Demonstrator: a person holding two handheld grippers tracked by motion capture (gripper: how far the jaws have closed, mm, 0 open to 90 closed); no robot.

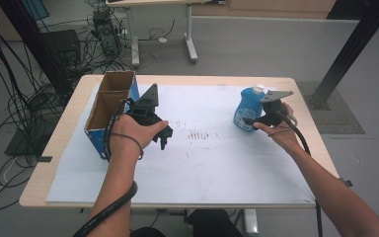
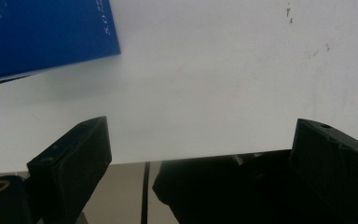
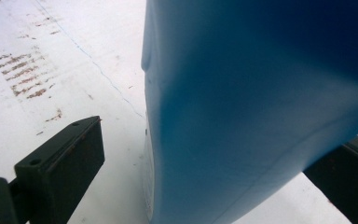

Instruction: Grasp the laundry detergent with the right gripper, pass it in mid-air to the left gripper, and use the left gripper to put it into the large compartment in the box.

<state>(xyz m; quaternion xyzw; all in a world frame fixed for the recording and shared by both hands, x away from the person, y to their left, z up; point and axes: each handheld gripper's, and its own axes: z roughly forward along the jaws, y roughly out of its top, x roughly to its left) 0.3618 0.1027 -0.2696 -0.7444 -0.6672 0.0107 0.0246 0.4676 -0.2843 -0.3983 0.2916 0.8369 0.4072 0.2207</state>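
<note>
Right gripper [image 1: 253, 120] jaws wide around blue plastic bottle [image 1: 248, 108] standing at the table's right, not clamped; off-centre closing could tip it. Left gripper [image 1: 165, 136] open, empty, beside blue cardboard box [image 1: 109, 106].

Blue bottle [image 1: 247, 109] reads to me as smooth, slightly glossy plastic with a soft sheen, pale plastic cap on top; the box [image 1: 109, 106] is raw brown cardboard inside, matt, with a glossy blue printed skin outside. I see a matt white paper sheet [image 1: 207, 163] over the light wood-look table [image 1: 69, 148], scuffed with rusty-brown marks mid-sheet. Left gripper [image 2: 200, 154] and right gripper [image 3: 205, 158] jaws are 2 blocks of matt black plastic each, faintly textured.
</note>
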